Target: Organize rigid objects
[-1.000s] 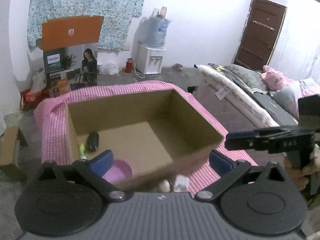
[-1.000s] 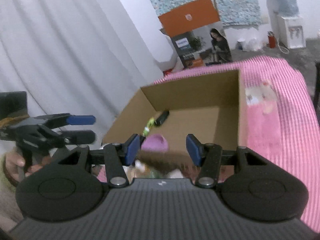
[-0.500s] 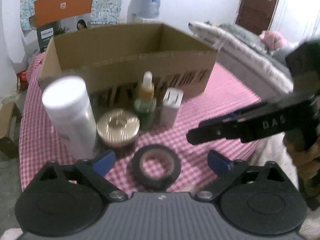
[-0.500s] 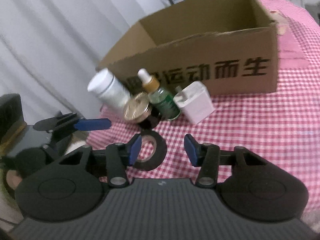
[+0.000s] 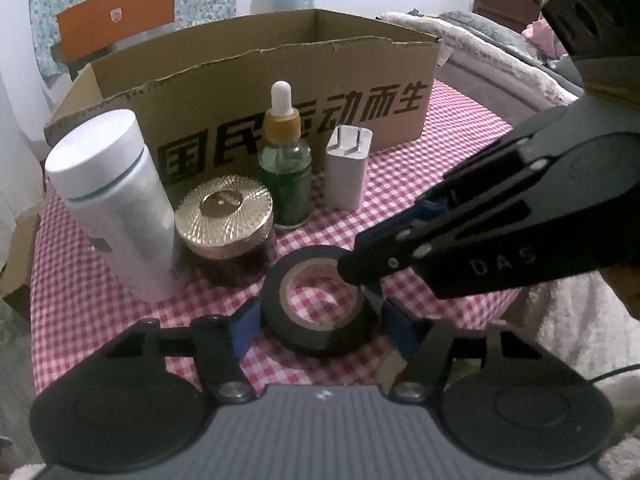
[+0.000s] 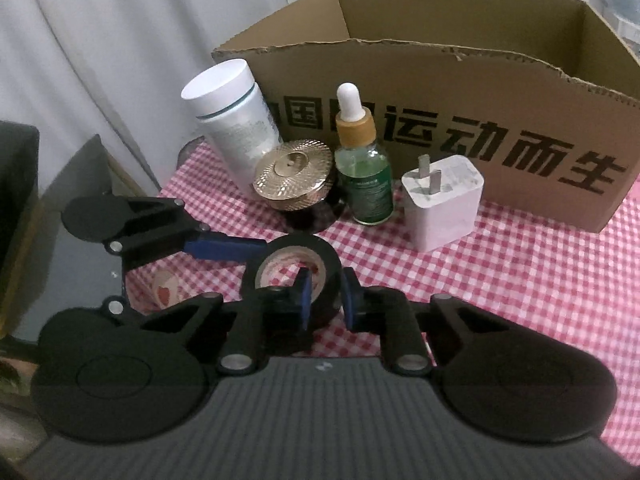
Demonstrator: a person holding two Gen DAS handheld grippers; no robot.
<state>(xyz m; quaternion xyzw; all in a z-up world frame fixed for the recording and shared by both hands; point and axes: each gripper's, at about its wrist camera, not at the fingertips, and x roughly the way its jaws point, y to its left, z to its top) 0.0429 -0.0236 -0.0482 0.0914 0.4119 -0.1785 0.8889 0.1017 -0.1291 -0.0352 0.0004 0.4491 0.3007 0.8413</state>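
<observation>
— Where's the black roll of electrical tape [image 5: 320, 312]?

— Flat on the pink checked tablecloth [image 5: 420, 184], in front of the brown cardboard box [image 5: 280, 92]. The right gripper [image 6: 323, 295] has just closed and pinches the roll's wall, one pad inside the hole.

— The left gripper [image 5: 320, 326]?

— Its jaws, just closing, straddle the roll; whether they press it I cannot tell.

— Nearer the box?

— A white cylindrical bottle [image 5: 112, 204], gold-lidded jar [image 5: 226, 220], green dropper bottle [image 5: 285, 168], white charger plug [image 5: 346, 168].

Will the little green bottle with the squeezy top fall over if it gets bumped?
Probably. The green bottle stands tall on a narrow base, so a nudge up high could tip it. Its clear body looks like glass, so it may break. Being round, it might roll across the checked cloth.
</observation>
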